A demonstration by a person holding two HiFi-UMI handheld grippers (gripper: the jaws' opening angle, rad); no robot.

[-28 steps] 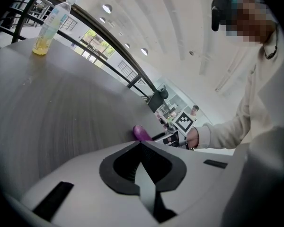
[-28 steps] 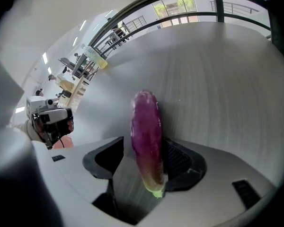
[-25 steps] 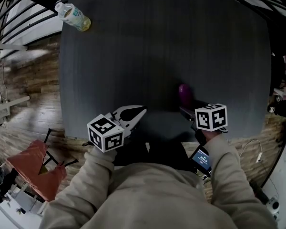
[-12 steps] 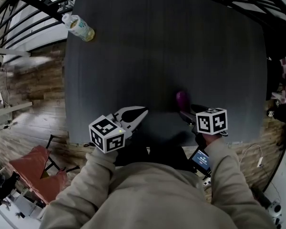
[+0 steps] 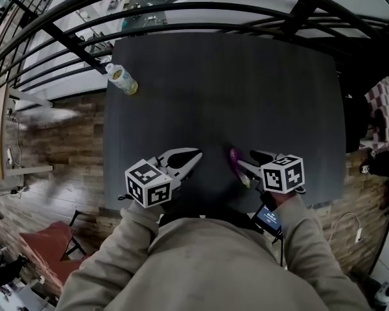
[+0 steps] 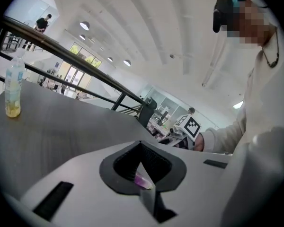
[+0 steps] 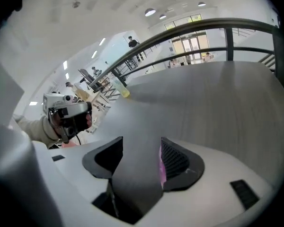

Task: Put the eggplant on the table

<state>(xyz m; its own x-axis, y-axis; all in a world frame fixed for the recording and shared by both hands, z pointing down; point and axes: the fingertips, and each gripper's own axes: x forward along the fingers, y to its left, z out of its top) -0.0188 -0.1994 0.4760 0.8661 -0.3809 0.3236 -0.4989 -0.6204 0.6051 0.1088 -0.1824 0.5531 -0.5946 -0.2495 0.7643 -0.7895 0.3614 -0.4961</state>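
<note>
Dark table (image 5: 233, 89); eggplant (image 5: 236, 163) lies lengthwise, near-to-far.

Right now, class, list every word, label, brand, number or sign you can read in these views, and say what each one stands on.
No text can be read in any view.
Bottle label: print too small to read.
Small screen near the person's right wrist: lines of text, too blurred to read.
Marker cubes: black-and-white square patterns only, no letters or numbers.
</note>
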